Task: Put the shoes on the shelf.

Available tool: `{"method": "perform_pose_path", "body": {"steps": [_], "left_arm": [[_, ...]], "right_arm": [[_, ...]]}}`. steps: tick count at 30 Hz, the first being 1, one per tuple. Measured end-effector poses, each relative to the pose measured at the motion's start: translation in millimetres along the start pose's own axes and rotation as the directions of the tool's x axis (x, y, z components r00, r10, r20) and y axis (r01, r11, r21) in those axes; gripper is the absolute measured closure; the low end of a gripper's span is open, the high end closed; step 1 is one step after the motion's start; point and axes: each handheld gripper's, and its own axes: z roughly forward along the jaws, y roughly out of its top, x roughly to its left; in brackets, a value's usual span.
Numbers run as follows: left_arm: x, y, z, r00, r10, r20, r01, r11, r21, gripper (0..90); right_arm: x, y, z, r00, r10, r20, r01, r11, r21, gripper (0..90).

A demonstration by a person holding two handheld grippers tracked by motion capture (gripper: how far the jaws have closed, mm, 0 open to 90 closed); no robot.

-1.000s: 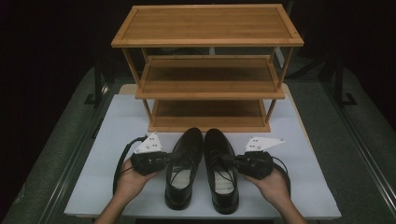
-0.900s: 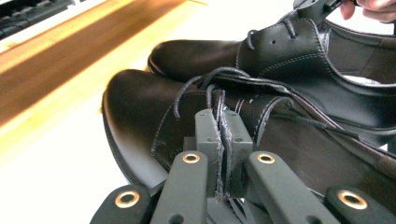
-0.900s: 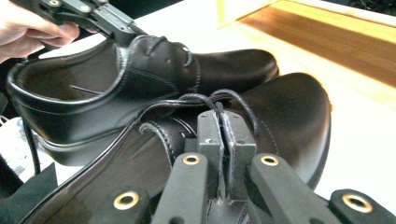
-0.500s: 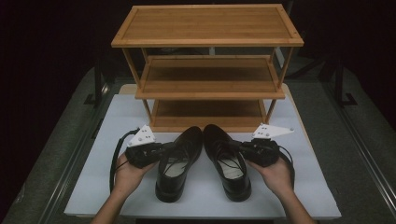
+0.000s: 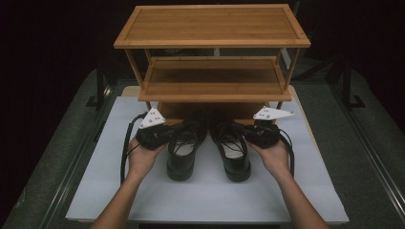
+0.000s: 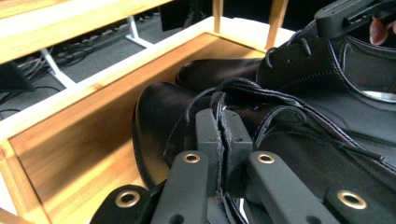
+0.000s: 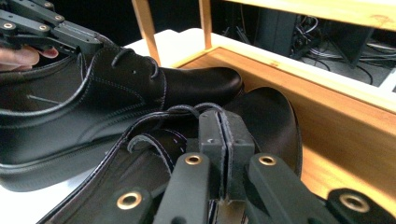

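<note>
Each tool (image 6: 219, 140) (image 7: 224, 140) is pinching a shoe (image 5: 184, 148) (image 5: 234, 150) by its soft collar just ahead, toes entering the rack (image 5: 210, 107); glossy leather looking slippery, the thin edge flexing under weight.

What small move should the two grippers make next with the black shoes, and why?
Probably push both shoes further forward onto the bottom shelf. The left gripper is shut on the left shoe at its upper edge, the right gripper likewise on the right shoe. Only the toes have entered the shoe rack; the heels sit over the white table.
</note>
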Motion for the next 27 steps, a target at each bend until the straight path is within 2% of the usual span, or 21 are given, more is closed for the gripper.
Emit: {"method": "perform_pose_path", "body": {"steps": [1, 2, 3, 4, 5, 6, 8, 9, 12, 15, 16, 19, 27], "left_arm": [[0.0, 0.0, 0.0, 1.0, 0.0, 0.0, 0.0, 1.0, 0.0, 88.1], [4.4, 0.8, 9.2, 0.9999, -0.003, -0.013, 0.003, 1.0, -0.005, 88.1], [4.4, 0.8, 9.2, 0.9999, -0.003, -0.013, 0.003, 1.0, -0.005, 88.1], [8.8, 2.2, 19.1, 0.9997, -0.015, -0.021, 0.015, 0.9998, -0.011, 88.1], [8.8, 2.2, 19.1, 0.9997, -0.015, -0.021, 0.015, 0.9998, -0.011, 88.1], [11.7, 3.4, 24.8, 0.9994, -0.011, -0.032, 0.01, 0.9999, -0.008, 88.1], [16.6, 6.2, 37.4, 0.9988, -0.012, -0.047, 0.011, 0.9999, -0.012, 88.1], [16.6, 6.2, 37.4, 0.9988, -0.012, -0.047, 0.011, 0.9999, -0.012, 88.1], [20.4, 10.5, 53.7, 0.997, -0.007, -0.077, 0.006, 0.9998, -0.021, 88.1], [22.9, 11.2, 60.7, 0.996, -0.011, -0.089, 0.008, 0.9995, -0.032, 88.0], [23.8, 11.0, 66.7, 0.9939, -0.007, -0.11, 0.002, 0.9992, -0.04, 88.1], [25.0, 9.3, 74.9, 0.9916, -0.006, -0.129, 0.0, 0.9989, -0.046, 88.1], [25.0, 0.3, 88.3, 0.9889, -0.052, -0.139, 0.044, 0.9971, -0.063, 87.9]], "right_arm": [[-2.4, 1.4, 3.4, 1.0, -0.002, 0.007, 0.002, 1.0, 0.0, 88.4], [-5.0, 2.7, 6.8, 0.9999, -0.003, 0.016, 0.003, 1.0, 0.003, 88.4], [-8.0, 4.0, 10.1, 0.9997, -0.003, 0.023, 0.003, 1.0, 0.007, 88.4], [-11.5, 5.2, 13.8, 0.9995, -0.004, 0.03, 0.003, 1.0, 0.007, 88.4], [-11.5, 5.2, 13.8, 0.9995, -0.004, 0.03, 0.003, 1.0, 0.007, 88.4], [-19.3, 7.9, 21.3, 0.9989, -0.003, 0.047, 0.003, 1.0, 0.006, 88.4], [-25.2, 10.0, 25.9, 0.9979, 0.005, 0.065, -0.005, 1.0, 0.001, 88.3], [-25.2, 10.0, 25.9, 0.9979, 0.005, 0.065, -0.005, 1.0, 0.001, 88.3], [-38.1, 14.5, 36.1, 0.9954, 0.021, 0.093, -0.019, 1.0, -0.022, 88.3], [-44.8, 16.5, 43.7, 0.9931, 0.027, 0.114, -0.024, 0.999, -0.031, 88.3], [-46.0, 17.2, 46.0, 0.9923, 0.026, 0.121, -0.023, 0.999, -0.025, 88.3], [-48.0, 18.3, 52.1, 0.9904, 0.02, 0.137, -0.016, 0.999, -0.03, 88.3], [-46.2, 12.2, 66.1, 0.989, 0.021, 0.146, -0.016, 0.999, -0.035, 88.2]]}}
